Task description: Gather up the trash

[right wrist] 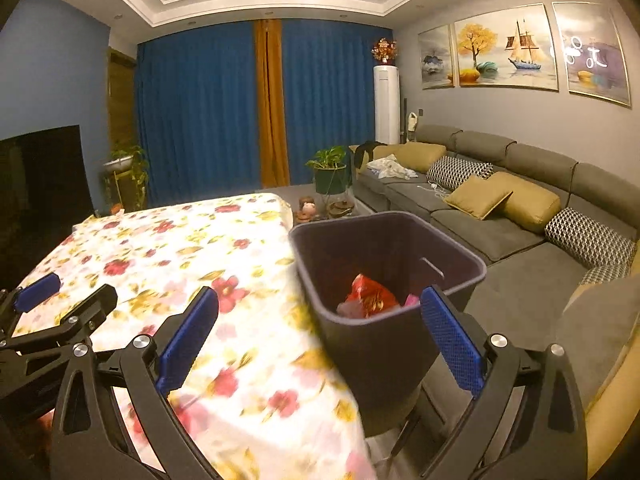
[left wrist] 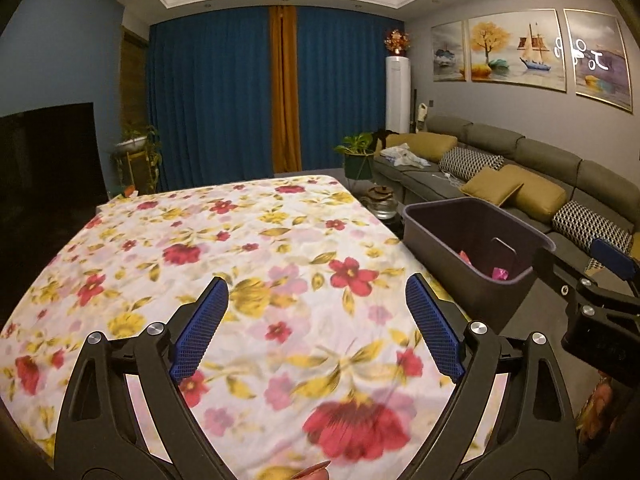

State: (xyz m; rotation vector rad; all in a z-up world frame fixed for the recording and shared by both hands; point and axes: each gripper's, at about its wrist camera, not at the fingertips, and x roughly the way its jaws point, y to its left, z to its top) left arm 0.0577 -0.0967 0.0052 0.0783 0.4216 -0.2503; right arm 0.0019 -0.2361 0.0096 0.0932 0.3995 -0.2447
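1. My left hand-held gripper is spread wide with nothing between its blue pads, hovering over the floral tablecloth that covers the surface
2. My right hand-held gripper is likewise released and empty, held above the surface's edge and the near rim of the dark trash bin
3. The trash bin stands on the floor just beside the surface, between it and the grey sofa
4. Inside the bin lies a crumpled red wrapper, with a pink scrap near it
5. A potted plant stands beyond the bin
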